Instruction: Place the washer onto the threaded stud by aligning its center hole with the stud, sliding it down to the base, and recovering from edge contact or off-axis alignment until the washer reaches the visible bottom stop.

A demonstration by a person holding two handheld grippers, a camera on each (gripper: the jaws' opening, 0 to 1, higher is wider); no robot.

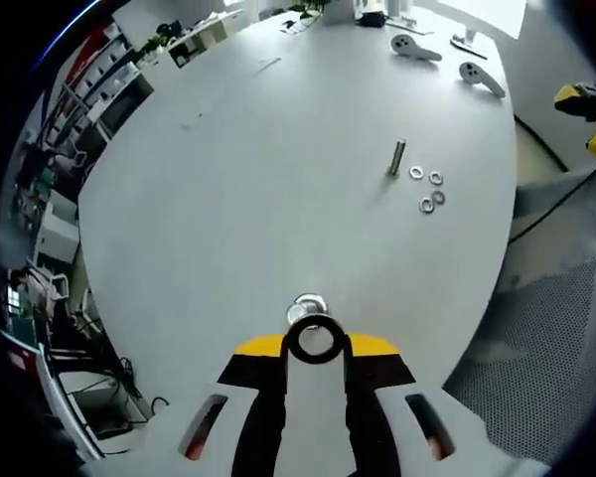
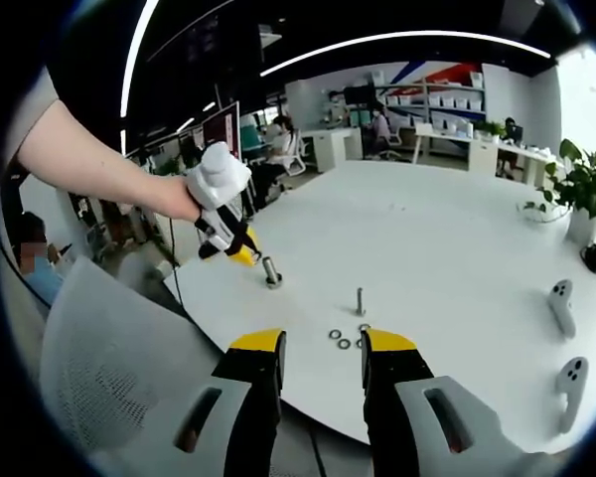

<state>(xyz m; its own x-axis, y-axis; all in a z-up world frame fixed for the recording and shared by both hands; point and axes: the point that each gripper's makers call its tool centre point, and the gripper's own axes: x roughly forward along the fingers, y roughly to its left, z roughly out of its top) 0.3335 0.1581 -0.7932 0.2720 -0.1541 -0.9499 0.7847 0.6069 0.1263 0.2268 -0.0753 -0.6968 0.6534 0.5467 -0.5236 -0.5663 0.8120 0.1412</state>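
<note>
Your left claw pinches the washer flat at its tips, low centre of the left gripper view, hole over the stud — held level, I'd judge, to drop on-axis. The right gripper view adds the side-on look: the stud upright on the counter, while your right claw hangs wide and empty near the spare washers — bottom centre.

I count four loose washers, two studs, two white controllers on one table.
</note>
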